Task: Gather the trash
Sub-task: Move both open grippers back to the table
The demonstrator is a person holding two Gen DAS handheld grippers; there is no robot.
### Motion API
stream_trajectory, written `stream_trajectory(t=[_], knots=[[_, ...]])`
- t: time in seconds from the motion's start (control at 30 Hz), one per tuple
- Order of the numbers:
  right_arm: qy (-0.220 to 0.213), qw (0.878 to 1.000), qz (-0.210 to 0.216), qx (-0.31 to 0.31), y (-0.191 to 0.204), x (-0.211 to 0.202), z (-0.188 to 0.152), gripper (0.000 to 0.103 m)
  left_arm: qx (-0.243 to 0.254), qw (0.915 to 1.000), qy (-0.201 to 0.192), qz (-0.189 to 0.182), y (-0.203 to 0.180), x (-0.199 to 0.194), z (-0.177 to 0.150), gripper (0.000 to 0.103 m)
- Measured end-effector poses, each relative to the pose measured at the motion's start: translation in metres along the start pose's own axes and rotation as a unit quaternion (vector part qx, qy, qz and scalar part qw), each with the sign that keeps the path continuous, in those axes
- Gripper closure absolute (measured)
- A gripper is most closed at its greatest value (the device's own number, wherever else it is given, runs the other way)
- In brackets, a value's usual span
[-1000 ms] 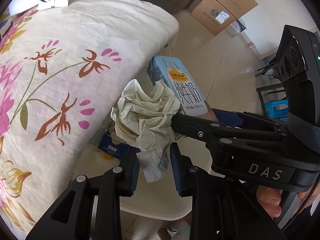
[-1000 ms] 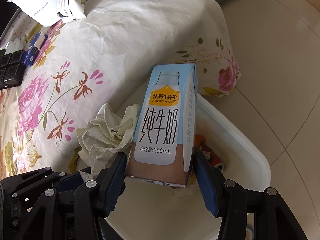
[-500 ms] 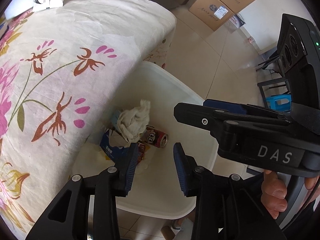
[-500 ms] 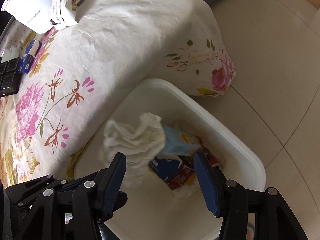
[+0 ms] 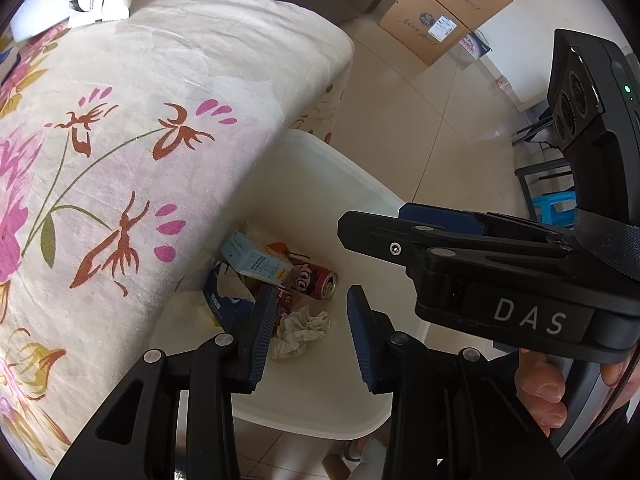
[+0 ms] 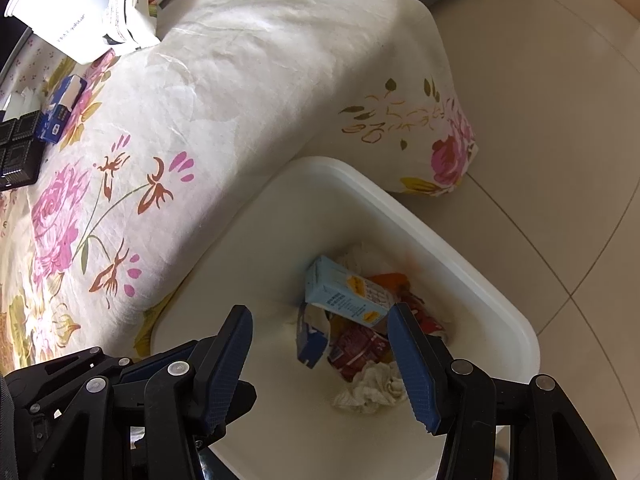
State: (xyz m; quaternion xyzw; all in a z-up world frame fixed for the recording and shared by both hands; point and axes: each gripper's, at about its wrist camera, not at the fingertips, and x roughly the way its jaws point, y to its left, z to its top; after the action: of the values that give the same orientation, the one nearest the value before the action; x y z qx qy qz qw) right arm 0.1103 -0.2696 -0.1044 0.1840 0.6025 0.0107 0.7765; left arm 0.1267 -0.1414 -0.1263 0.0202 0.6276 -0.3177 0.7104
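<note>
A white plastic bin (image 5: 360,184) (image 6: 400,208) stands on the floor against the table's corner. In it lie a light-blue milk carton (image 5: 256,260) (image 6: 344,292) on its side, a crumpled tissue (image 5: 302,330) (image 6: 372,388), a red can (image 5: 316,278), a red wrapper (image 6: 360,344) and a blue packet (image 5: 218,304) (image 6: 312,344). My left gripper (image 5: 310,300) hangs open above the bin with nothing between its fingers. Beside it, my right gripper (image 6: 318,316) is also open and empty over the bin, wider than the left.
The table wears a flowered cloth (image 5: 120,128) (image 6: 240,80) that drapes beside the bin. On it are a white paper tub (image 6: 68,4), a blue tissue pack (image 6: 60,108) and a black block (image 6: 16,148). Cardboard boxes (image 5: 444,4) and a blue stool (image 5: 556,208) stand on the tiled floor.
Both grippers let go. The crumpled tissue dropped from the left and the milk carton from the right, and both now lie in the bin. The hands stayed put.
</note>
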Motion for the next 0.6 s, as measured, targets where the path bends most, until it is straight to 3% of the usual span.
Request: stream_trajectory(t=[0.17, 0.3, 0.43, 0.6], knots=[[-0.008, 1.000, 0.003, -0.002, 0.005, -0.006, 0.001, 0.041, -0.002, 0.9999, -0.015, -0.002, 0.001, -0.011, 0.002, 0.064], [-0.045, 0.999, 0.010, -0.012, 0.012, -0.026, 0.005, 0.041, -0.015, 0.9982, -0.057, -0.016, 0.008, -0.040, 0.008, 0.064], [-0.058, 0.998, 0.014, -0.010, 0.015, -0.032, 0.009, 0.039, -0.057, 0.9938, -0.092, -0.026, 0.033, -0.069, 0.015, 0.058], [-0.059, 0.998, 0.024, 0.003, 0.015, -0.028, 0.011, 0.039, -0.129, 0.9819, -0.136, -0.023, 0.083, -0.107, 0.024, 0.053]])
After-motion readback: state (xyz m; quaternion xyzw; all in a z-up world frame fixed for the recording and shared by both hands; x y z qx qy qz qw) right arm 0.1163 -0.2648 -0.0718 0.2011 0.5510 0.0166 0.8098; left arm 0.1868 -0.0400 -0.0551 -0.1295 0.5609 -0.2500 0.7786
